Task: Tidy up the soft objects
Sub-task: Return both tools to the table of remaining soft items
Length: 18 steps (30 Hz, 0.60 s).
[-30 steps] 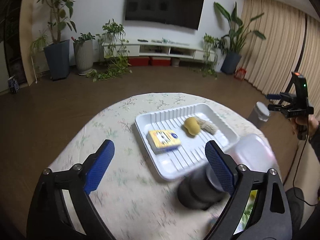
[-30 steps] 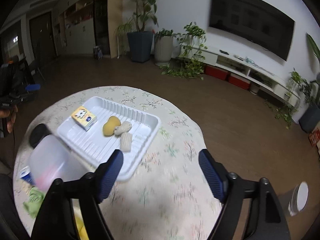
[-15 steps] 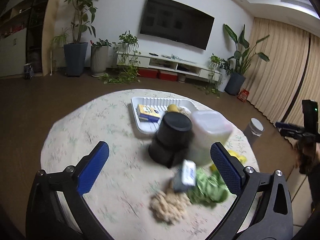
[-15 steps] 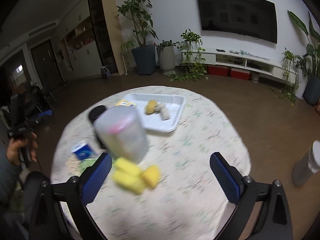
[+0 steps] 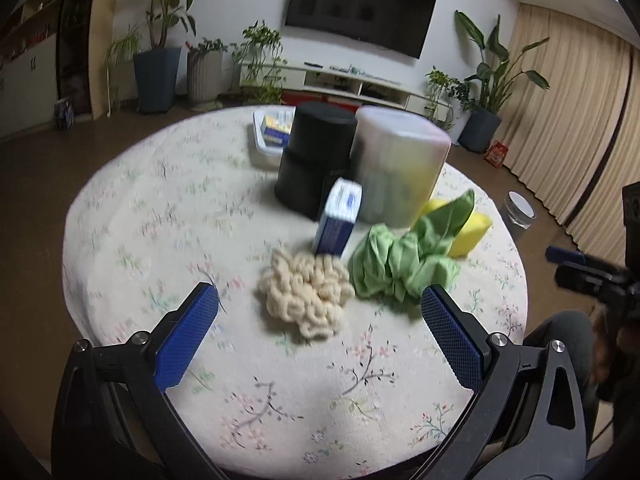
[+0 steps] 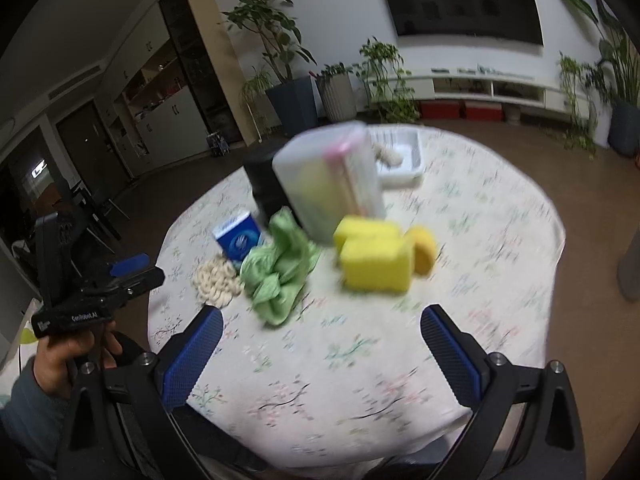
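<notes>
Both my claws are spread wide with nothing between the jaws: left gripper (image 5: 320, 316) and right gripper (image 6: 322, 338) hang over the near edge of the round table with floral cloth (image 5: 168, 216).

Landmark: the tall translucent plastic container (image 5: 396, 164).
- crumpled green cloth (image 5: 404, 256): just in front of it, on the cloth.
- cream chunky-knit yarn bundle (image 5: 306, 292): in front and left of it, touching the green cloth's left edge.
- blue-and-white small box (image 5: 338, 218): standing upright at its front left.
- yellow rectangular sponges (image 6: 374, 258): at its front right, beside a round yellow-orange sponge (image 6: 424, 250).
- black cylindrical canister (image 5: 316, 156): touching its left side.
- white ribbed plastic tray (image 6: 400, 160): behind it, holding a yellow-and-blue pack (image 5: 276, 128).

Frames blurred.
</notes>
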Tool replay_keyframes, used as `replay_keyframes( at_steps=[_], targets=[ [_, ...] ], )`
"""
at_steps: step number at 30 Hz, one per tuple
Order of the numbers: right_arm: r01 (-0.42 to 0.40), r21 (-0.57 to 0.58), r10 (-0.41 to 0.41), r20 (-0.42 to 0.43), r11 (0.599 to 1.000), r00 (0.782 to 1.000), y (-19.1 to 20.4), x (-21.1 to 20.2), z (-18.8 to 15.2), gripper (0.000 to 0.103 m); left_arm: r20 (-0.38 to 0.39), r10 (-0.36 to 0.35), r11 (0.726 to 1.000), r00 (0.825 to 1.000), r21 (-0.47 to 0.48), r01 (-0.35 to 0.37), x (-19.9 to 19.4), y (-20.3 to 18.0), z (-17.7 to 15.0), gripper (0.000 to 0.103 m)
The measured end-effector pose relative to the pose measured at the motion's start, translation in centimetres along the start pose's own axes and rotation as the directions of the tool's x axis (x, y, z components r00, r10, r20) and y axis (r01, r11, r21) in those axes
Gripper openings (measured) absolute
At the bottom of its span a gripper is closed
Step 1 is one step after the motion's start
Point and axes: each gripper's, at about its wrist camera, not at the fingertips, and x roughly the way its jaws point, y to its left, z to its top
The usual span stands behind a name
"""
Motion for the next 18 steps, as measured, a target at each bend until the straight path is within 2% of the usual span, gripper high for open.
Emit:
replay_keyframes(
  at_steps=[8, 12, 15, 18],
  targets=[
    [0.022, -0.048, -0.023, -0.032, 0.999, 0.999, 2.3, 3.0, -0.9, 0.099, -0.075, 0.017, 1.000, 0.997, 0.019, -0.015, 2.9, -0.3, -1.1, 0.103],
    [0.037, -0.070, -0.040, -0.043, 0.997, 0.998, 2.8, 4.4, -0.6, 0.093, -0.099, 0.023, 1.000, 0.995, 0.018, -0.022, 4.1, -0.2, -1.0, 0.103],
    [0.023, -0.066, -0.027, -0.073, 0.998, 0.997, 3.0, 5.8, -0.4, 0.085, -0.111, 0.039, 0.999, 0.993, 0.011, -0.038, 4.9, 0.2, -0.6, 0.103],
    [0.013, -0.057, -0.019, -0.104, 0.998, 0.994, 3.2, 7.2, 0.0, 0.084, -0.122, 0.053, 0.999, 0.991, -0.008, -0.054, 5.5, 0.7, -0.4, 0.103]
  ],
)
